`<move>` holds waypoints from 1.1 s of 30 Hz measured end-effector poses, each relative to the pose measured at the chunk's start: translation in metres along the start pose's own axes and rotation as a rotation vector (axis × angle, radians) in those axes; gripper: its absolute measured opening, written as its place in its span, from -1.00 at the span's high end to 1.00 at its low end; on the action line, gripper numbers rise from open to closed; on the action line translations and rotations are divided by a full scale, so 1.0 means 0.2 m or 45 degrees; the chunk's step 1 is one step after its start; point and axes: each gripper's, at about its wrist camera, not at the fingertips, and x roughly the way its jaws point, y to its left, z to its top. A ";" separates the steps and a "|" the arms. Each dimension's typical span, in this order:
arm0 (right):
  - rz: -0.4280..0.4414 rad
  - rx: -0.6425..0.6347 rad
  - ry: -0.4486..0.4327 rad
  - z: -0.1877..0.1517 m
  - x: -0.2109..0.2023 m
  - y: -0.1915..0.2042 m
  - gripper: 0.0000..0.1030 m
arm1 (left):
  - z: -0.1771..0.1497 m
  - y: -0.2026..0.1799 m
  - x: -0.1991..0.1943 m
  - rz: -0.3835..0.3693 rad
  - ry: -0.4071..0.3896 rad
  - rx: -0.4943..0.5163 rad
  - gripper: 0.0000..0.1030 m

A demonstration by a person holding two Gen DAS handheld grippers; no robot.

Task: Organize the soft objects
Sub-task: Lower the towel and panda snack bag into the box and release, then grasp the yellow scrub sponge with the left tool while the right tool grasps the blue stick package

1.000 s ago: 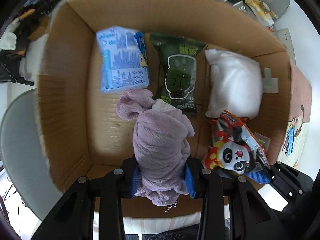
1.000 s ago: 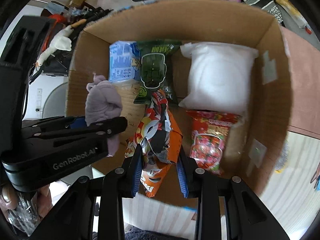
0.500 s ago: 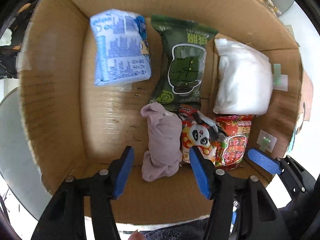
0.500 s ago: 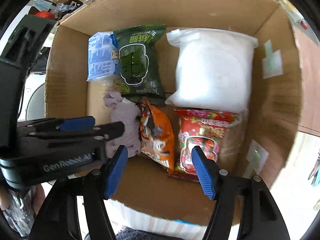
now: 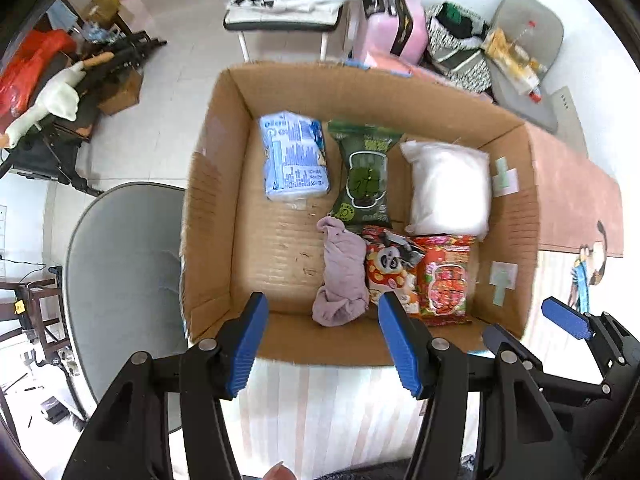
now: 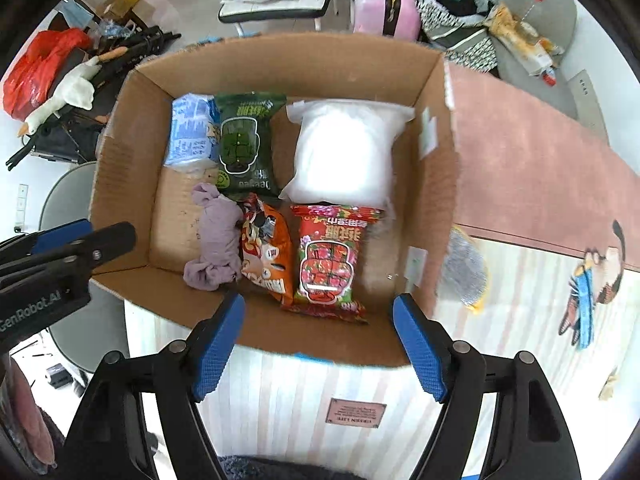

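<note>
An open cardboard box (image 5: 212,216) (image 6: 128,168) holds a blue pack (image 5: 294,156), a green packet (image 5: 366,176), a white pillow bag (image 5: 450,188), a lilac rolled towel (image 5: 342,276) (image 6: 218,240), an orange panda snack bag (image 5: 390,268) (image 6: 266,254) and a red packet (image 5: 446,280) (image 6: 326,256). My left gripper (image 5: 322,344) is open and empty above the box's near wall. My right gripper (image 6: 318,344) is open and empty, also above the near wall; it shows at the right of the left wrist view (image 5: 568,320).
The box stands on a striped tablecloth (image 6: 304,400) beside a pink runner (image 6: 532,184). A silver-yellow thing (image 6: 466,268) lies right of the box. A grey chair (image 5: 120,272) is at the left. A pink suitcase (image 5: 394,32), clothes and clutter lie beyond.
Both grippers opened, leaving the towel and the panda bag in the box, then drew back and up out of the box.
</note>
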 end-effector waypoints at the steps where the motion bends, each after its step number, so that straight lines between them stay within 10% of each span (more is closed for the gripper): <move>1: -0.009 -0.003 -0.016 -0.01 -0.02 0.01 -0.54 | -0.03 -0.01 -0.03 -0.005 -0.023 0.003 -0.11; 4: -0.037 -0.005 -0.081 -0.07 -0.13 0.01 -0.90 | -0.04 -0.03 -0.09 0.010 -0.092 0.005 -0.88; 33: -0.028 0.080 -0.407 -0.42 -0.66 -0.20 -1.00 | -0.26 -0.33 -0.48 0.054 -0.368 0.004 -0.95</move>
